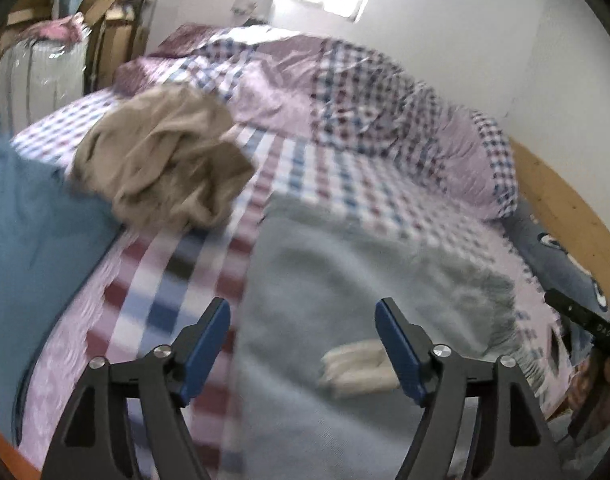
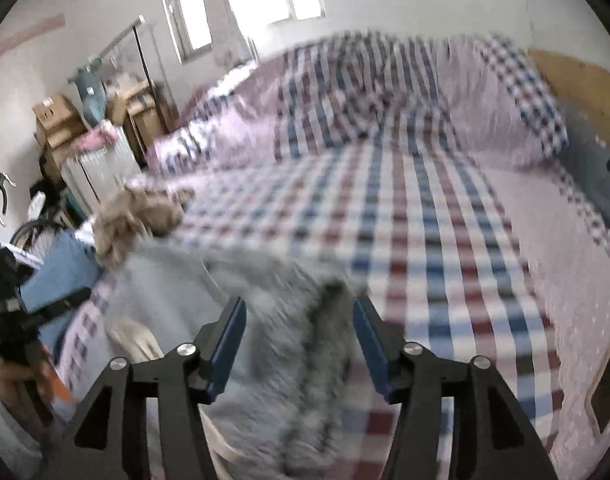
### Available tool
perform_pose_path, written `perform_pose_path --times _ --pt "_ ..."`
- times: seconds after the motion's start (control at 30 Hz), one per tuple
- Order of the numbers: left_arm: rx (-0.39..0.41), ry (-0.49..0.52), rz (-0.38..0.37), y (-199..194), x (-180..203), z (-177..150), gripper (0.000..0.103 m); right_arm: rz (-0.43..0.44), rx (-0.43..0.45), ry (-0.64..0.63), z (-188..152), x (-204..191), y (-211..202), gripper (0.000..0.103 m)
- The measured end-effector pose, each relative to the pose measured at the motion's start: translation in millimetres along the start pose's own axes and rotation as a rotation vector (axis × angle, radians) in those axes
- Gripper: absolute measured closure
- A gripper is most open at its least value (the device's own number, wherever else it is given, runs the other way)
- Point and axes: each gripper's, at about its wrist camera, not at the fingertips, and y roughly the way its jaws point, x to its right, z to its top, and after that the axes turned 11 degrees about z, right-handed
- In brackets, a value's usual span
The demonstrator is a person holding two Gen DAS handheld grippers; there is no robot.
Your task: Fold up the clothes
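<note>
A bed [image 2: 445,240] covered by a checked sheet filled most of both views, with a rolled checked quilt [image 1: 365,92] lying along its far side against a pale wall and a wooden headboard [image 1: 569,204] at the right. Beyond the far left end of the bed, a window, cardboard boxes [image 2: 57,120] and a white suitcase [image 1: 41,76] were visible.

A grey garment [image 1: 345,280] was laid out on the near part of the bed, directly ahead of both tools, presumably spread there so that it could be folded; a pale label [image 1: 357,368] was seen near its near edge. In the right wrist view a darker, fuzzy fold of the same garment lay between the fingers. A crumpled tan garment [image 1: 165,160] was heaped farther away at the left, beside a blue cloth [image 1: 37,232], probably awaiting its turn.

The left gripper [image 1: 303,344] was held wide apart above the grey garment, with nothing gripped. The right gripper [image 2: 299,344] was likewise spread, straddling the fuzzy fold without being closed on it; contact could not be judged through the motion blur.
</note>
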Motion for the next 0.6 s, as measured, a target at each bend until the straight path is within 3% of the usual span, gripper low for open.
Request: perform_pose_path --times 0.07,0.2,0.33,0.43,0.6 --pt "0.016 0.048 -0.007 8 20 15 0.020 -0.006 0.014 -0.037 9 -19 17 0.031" --pt "0.054 0.141 0.013 33 58 40 0.020 -0.011 0.011 -0.065 23 -46 66 0.031" --pt "0.058 0.223 0.033 67 82 54 0.020 -0.037 -0.078 -0.036 23 -39 126 0.031" --pt "0.017 0.293 0.090 101 86 41 0.020 -0.087 -0.178 0.006 10 -19 163 0.032" --pt "-0.020 0.328 0.108 129 87 24 0.016 -0.080 -0.182 0.032 -6 -3 175 0.032"
